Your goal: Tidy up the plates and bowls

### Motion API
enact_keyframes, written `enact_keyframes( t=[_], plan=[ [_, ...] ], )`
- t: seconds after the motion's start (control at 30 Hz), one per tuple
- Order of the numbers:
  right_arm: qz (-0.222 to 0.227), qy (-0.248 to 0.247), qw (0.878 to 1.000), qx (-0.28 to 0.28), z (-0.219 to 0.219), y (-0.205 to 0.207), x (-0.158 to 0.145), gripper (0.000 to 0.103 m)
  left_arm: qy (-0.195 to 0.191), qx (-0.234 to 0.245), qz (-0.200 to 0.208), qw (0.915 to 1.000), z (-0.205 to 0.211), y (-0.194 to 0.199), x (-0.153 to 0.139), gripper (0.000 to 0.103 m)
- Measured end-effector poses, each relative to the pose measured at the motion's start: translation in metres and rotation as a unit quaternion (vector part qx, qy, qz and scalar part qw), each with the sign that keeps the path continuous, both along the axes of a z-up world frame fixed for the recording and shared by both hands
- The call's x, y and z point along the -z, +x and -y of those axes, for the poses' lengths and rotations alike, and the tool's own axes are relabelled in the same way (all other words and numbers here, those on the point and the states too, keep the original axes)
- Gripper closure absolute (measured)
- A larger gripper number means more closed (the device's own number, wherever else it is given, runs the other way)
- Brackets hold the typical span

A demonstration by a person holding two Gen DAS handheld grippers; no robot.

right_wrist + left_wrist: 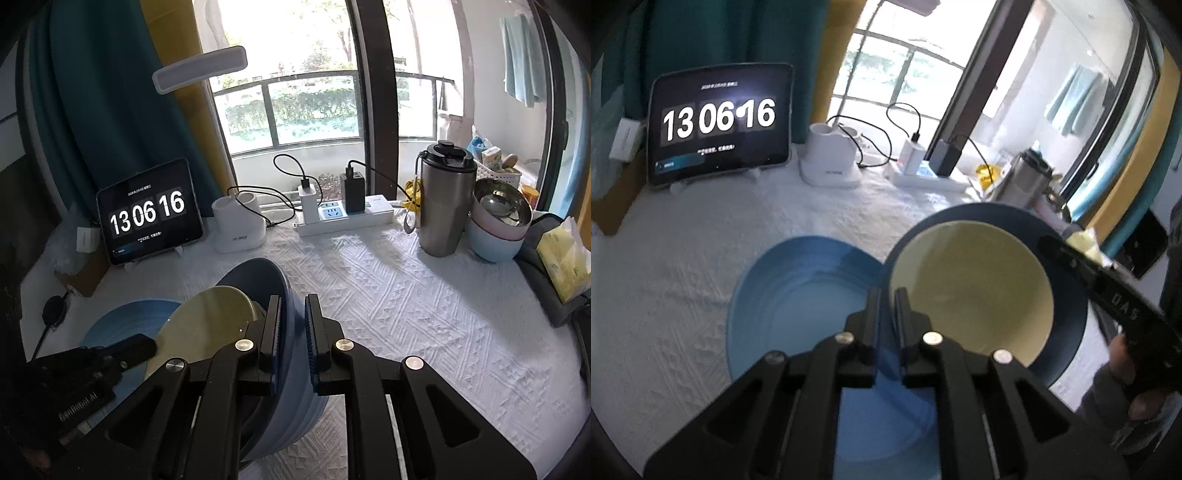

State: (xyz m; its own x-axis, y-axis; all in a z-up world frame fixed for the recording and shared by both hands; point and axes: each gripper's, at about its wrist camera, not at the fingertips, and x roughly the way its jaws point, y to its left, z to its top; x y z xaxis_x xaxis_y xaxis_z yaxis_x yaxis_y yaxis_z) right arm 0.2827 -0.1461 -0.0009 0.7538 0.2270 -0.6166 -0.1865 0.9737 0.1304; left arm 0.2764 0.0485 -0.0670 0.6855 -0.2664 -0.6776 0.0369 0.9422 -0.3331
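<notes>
From the left wrist, the left gripper [886,295] is pinching the near rim of a light blue plate [798,288], its fingers nearly together with the blue edge showing between them. That plate is lying on the white tablecloth [683,258]. Just right of it, a dark blue bowl [1071,332] with a yellow plate [971,291] inside is tilting toward the camera; the right gripper [1049,242] is reaching its far rim, though blur is making the contact hard to judge.

From the right wrist, the right gripper is clamping the dark blue bowl's wall between its fingers [275,325], holding it steeply tilted with the yellow plate leaning inside. The left gripper is sitting low at the left, over the light blue plate.
</notes>
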Motion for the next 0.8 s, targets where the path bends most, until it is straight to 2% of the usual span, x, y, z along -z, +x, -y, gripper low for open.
enact_keyframes(
  t=[0.07,0.2,0.33,0.43,0.47,0.5,0.57,0.7,0.8],
  plan=[
    [-0.002,0.006,1.0,0.001,0.003,0.0,0.001,0.089,-0.011,-0.005,-0.005,0.9999,-0.003,-0.001,0.001,0.093],
    [-0.003,0.011,1.0,-0.002,0.005,0.0,0.001,0.089,-0.048,0.015,-0.04,0.9979,0.0,0.007,0.012,0.09],
    [-0.01,0.019,1.0,-0.006,0.007,-0.001,0.006,0.089,-0.046,0.011,-0.048,0.9977,0.002,0.01,0.015,0.087],
    [-0.014,0.025,1.0,-0.005,0.011,-0.002,0.007,0.089,-0.042,0.015,-0.05,0.9977,0.005,0.011,0.016,0.077],
    [-0.014,0.025,1.0,-0.004,0.013,-0.002,0.008,0.089,-0.041,0.014,-0.055,0.9976,0.005,0.011,0.018,0.068],
    [-0.014,0.026,1.0,-0.004,0.014,-0.003,0.008,0.089,-0.046,0.014,-0.057,0.9972,0.003,0.01,0.019,0.062],
    [-0.016,0.028,0.999,-0.003,0.018,-0.003,0.009,0.089,-0.063,0.012,-0.06,0.9961,-0.003,0.008,0.019,0.058],
    [-0.019,0.038,0.999,-0.007,0.023,-0.004,0.011,0.089,-0.07,0.017,-0.064,0.9953,-0.004,0.003,0.017,0.057],
    [-0.017,0.034,0.999,-0.006,0.023,-0.005,0.011,0.089,-0.081,0.014,-0.047,0.9955,-0.008,-0.006,0.008,0.057]
  ],
)
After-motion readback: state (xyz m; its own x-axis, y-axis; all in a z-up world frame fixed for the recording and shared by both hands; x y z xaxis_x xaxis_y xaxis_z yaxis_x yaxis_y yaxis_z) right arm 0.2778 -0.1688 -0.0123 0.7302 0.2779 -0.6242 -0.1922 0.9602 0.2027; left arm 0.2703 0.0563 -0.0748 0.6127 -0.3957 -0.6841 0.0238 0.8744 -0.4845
